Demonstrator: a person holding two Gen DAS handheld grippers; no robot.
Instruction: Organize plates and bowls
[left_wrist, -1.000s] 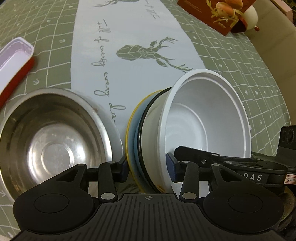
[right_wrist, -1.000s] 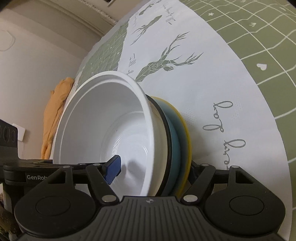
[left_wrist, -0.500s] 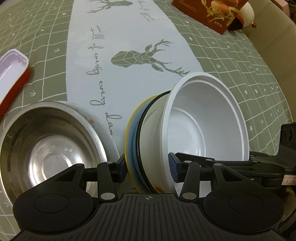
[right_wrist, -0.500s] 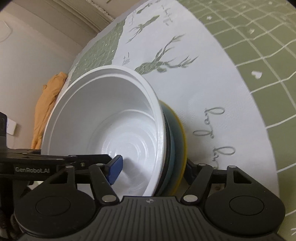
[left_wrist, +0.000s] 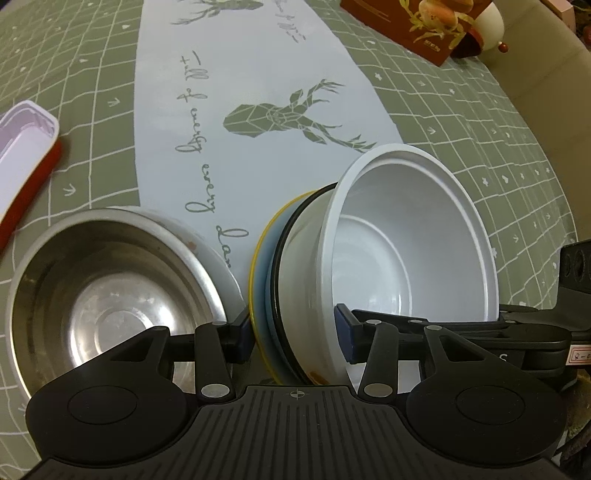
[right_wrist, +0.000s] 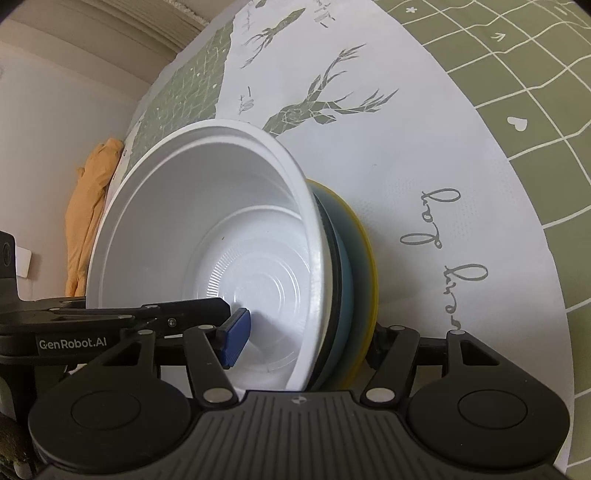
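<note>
Straddling the tilted stack from the left wrist view, the left gripper (left_wrist: 293, 339) has its fingers spread wide: one pad sits just beside the yellow plate (left_wrist: 258, 258) at the back of the stack, the other inside the white bowl (left_wrist: 410, 251). Whether either pad presses cannot be told, so this reads as a loose bracket rather than a firm hold. The steel bowl (left_wrist: 107, 291) rests on the surface (left_wrist: 110, 92) just to the left, and the red tray (left_wrist: 22, 177) lies further off.

From the right wrist view, the right gripper (right_wrist: 306, 336) spans the same stack from the opposite side, its fingers closing with the dishes between them. The blue pad (right_wrist: 234, 332) sits inside the white bowl, apparently short of its wall; the other finger is behind the yellow plate, its contact hidden.

To do this step well, the right fingers should probably finish clamping before the left lets go. The stack stands on edge, so the thin plastic bowl could slip free. Lowering it gently, base first, seems wisest.
</note>
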